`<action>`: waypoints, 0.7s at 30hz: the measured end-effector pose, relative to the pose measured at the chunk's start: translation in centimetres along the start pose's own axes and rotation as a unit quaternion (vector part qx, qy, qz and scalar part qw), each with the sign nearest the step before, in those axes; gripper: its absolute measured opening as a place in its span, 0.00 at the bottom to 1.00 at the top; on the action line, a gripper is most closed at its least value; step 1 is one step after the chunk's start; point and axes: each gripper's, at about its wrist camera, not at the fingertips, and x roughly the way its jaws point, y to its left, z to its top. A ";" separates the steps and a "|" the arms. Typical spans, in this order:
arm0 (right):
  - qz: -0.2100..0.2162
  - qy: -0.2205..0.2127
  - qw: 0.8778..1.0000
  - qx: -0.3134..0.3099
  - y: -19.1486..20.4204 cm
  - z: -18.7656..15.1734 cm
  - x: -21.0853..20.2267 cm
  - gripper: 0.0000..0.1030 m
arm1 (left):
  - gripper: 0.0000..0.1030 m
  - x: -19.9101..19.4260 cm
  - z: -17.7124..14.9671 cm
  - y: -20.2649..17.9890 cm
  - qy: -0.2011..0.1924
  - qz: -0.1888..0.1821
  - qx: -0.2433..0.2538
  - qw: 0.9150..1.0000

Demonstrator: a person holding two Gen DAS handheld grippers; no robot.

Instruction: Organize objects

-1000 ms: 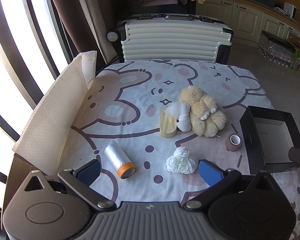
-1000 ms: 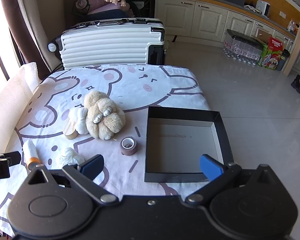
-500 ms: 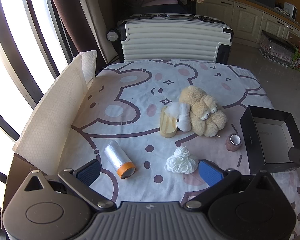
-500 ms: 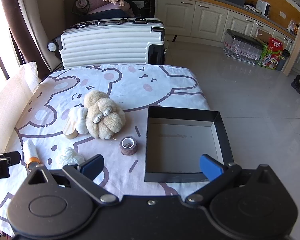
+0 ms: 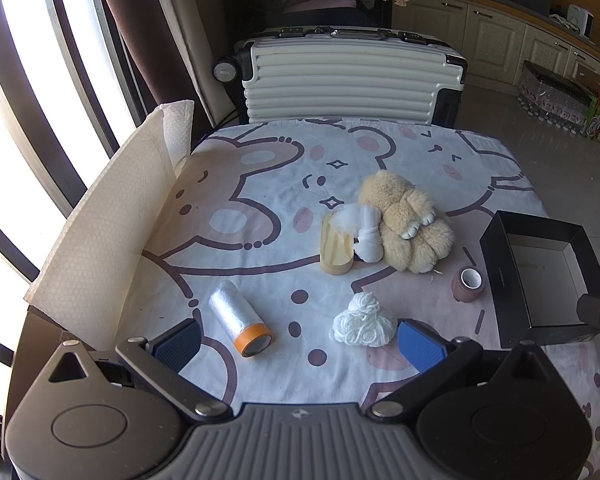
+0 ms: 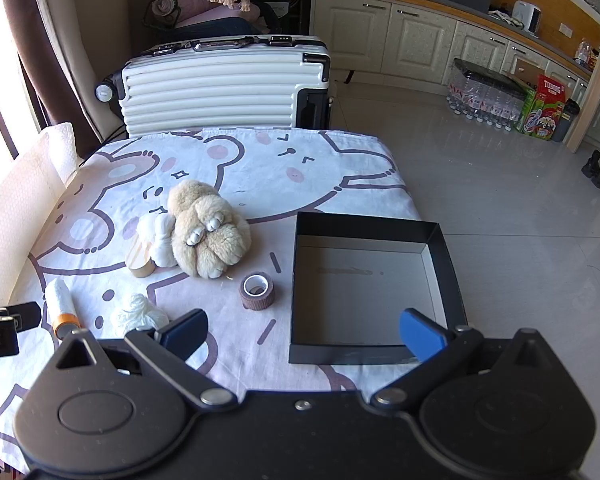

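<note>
On the bear-print tablecloth (image 5: 260, 184) lie a beige plush toy (image 5: 404, 224), a white cloth bundle (image 5: 366, 228) against a wooden cylinder (image 5: 336, 246), a clear film roll with an orange end (image 5: 240, 318), a white yarn ball (image 5: 362, 322) and a brown tape roll (image 5: 468, 284). An empty black box (image 6: 368, 280) sits at the right. My left gripper (image 5: 300, 344) is open and empty above the near edge, between film roll and yarn. My right gripper (image 6: 302, 330) is open and empty in front of the box's near wall.
A white ribbed suitcase (image 5: 352, 80) stands behind the table. A white foam sheet (image 5: 112, 224) stands along the table's left edge by the window. Tiled floor (image 6: 520, 208) lies to the right, with cabinets and bottle packs at the far wall.
</note>
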 end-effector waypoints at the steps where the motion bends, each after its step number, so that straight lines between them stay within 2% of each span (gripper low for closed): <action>1: 0.000 0.000 1.000 0.000 0.0 0.0 0.0 1.00 | 1.00 0.0 0.0 0.0 0.000 0.000 0.000 1.000; 21: -0.001 0.000 1.000 0.000 0.0 -0.1 0.1 1.00 | 1.00 0.1 -0.3 0.0 0.000 -0.001 0.000 1.000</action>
